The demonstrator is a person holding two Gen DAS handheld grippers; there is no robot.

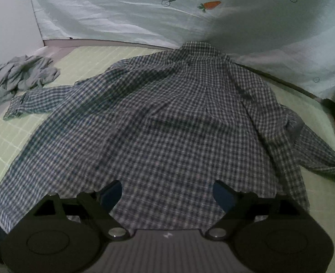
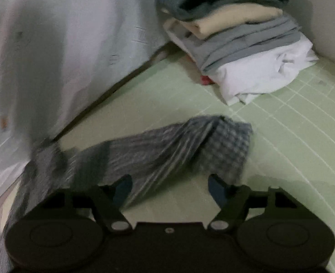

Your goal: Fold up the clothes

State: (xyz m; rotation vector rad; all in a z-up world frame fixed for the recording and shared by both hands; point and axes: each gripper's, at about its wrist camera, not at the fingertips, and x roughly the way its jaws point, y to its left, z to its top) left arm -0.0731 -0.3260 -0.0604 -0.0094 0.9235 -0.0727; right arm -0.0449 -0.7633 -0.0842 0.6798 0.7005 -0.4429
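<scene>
- Left wrist view, far left: a crumpled grey garment [image 1: 19, 75] lies on the green checked sheet [image 1: 13, 134], just beside the cuff of the plaid shirt's left sleeve [image 1: 19, 107].
- Centre: the plaid shirt [image 1: 167, 118] lies spread flat on the sheet, collar toward the pale carrot-print cover [image 1: 144, 16] at the back, hem nearest the camera.
- The left tool [image 1: 167, 195] hangs over the hem with its fingers spread wide, gripping nothing.
- Right: the shirt's other sleeve [image 1: 322, 154] trails off toward the sheet's edge.
- Right wrist view, blurred: that same checked sleeve [image 2: 178, 145] lies twisted across the green sheet [image 2: 292, 147], cuff to the right.
- The right tool [image 2: 169, 191] is just above the sleeve, fingers spread apart, empty.
- Upper right: a stack of folded clothes [image 2: 242, 43], white at the bottom, then grey, cream and dark green, stands well apart from the sleeve.
</scene>
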